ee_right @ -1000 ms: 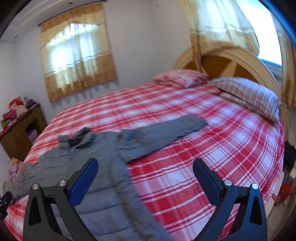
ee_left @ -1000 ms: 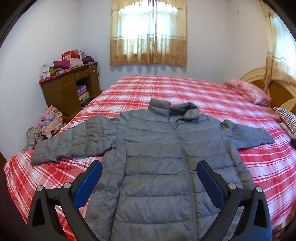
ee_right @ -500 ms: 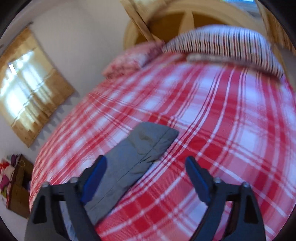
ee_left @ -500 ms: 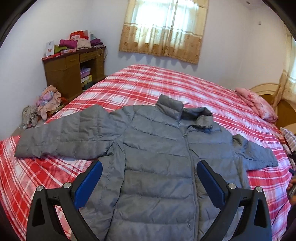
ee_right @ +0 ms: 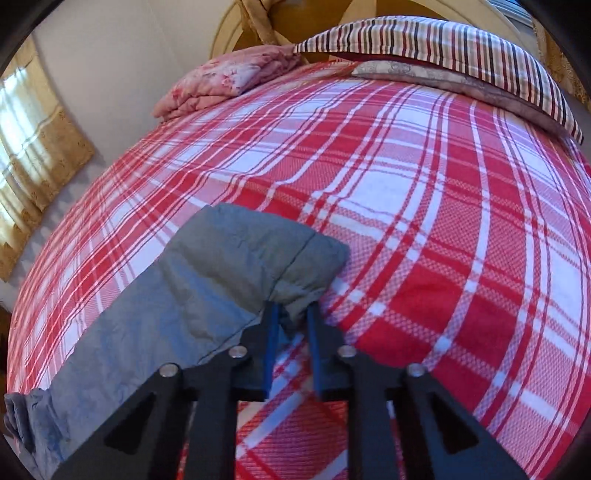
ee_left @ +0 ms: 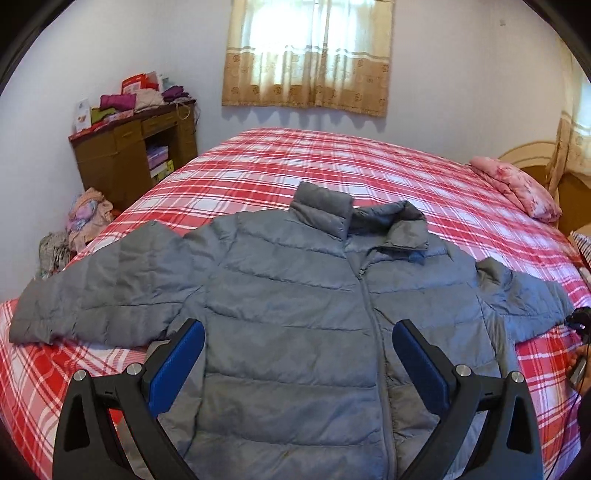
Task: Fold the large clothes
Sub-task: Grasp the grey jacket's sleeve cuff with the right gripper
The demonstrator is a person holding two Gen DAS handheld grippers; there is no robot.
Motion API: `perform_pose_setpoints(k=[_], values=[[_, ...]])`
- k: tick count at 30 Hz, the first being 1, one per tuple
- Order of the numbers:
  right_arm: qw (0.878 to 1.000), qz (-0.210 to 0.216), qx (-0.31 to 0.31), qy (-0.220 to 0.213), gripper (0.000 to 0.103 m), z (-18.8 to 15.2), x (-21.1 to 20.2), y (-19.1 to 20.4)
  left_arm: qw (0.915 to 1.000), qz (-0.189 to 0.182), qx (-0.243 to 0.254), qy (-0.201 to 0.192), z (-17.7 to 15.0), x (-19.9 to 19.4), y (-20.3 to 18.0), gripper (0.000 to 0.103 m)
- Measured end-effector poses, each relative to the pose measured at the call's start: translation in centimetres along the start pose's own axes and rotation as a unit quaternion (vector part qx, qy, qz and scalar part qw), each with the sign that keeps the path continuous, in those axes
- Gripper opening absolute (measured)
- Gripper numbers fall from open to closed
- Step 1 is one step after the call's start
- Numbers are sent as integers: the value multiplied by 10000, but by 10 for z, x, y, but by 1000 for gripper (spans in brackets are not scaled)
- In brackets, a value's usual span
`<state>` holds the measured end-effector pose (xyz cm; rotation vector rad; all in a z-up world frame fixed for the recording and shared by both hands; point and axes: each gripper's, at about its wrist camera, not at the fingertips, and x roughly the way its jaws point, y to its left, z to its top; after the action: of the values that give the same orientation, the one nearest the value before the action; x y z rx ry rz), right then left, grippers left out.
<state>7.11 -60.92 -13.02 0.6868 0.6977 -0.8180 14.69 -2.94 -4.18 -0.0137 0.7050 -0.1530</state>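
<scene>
At the far left, against the wall, stands a wooden desk (ee_left: pixel 129 162) heaped with folded clothes and boxes; a small pile of clothes (ee_left: pixel 86 218) lies on the floor beside it, near the bed's left edge. The bed (ee_left: pixel 332 162) wears a red-and-white plaid cover, and across its near half lies the grey puffer jacket (ee_left: pixel 295 314) — front up, zipped, collar towards the far side, both sleeves spread out to left and right. The left sleeve cuff (ee_left: pixel 26 325) rests near the bed's left edge. The left gripper (ee_left: pixel 298 354) hovers over the jacket's lower front with its blue-padded jaws spread wide, nothing between them; the pads touch no cloth. Further right, the jacket's right sleeve runs towards the bed's right side, where the right gripper (ee_right: pixel 291 321) has just been closing — its jaws now pinch the near corner of the right sleeve cuff (ee_right: pixel 295 266), the fabric bunched between the blue pads. Beyond the cuff the plaid cover lies bare; at the far right a pink floral pillow (ee_right: pixel 229 81) and a striped pillow (ee_right: pixel 443 44) lie against the headboard (ee_right: pixel 236 29). A curtained window (ee_left: pixel 310 55) sits in the far wall.
</scene>
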Motion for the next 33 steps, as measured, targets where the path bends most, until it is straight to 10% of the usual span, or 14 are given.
perform_pose_setpoints(k=[15, 16, 19, 33], values=[[9778, 1167, -1397, -1042, 8, -7, -166, 109, 9994, -173, -164, -254, -5, -46, 31, 102], [9791, 1167, -1285, -1064, 17, -7, -168, 108, 9993, -185, -199, -269, -5, -50, 36, 102], [9842, 1040, -886, -1130, 100, -3, -161, 92, 9991, -174, -202, -324, -6, -58, 46, 102], [9991, -324, -279, -60, 97, 28, -4, 27, 9975, 484, -427, 289, -23, -5, 71, 102]])
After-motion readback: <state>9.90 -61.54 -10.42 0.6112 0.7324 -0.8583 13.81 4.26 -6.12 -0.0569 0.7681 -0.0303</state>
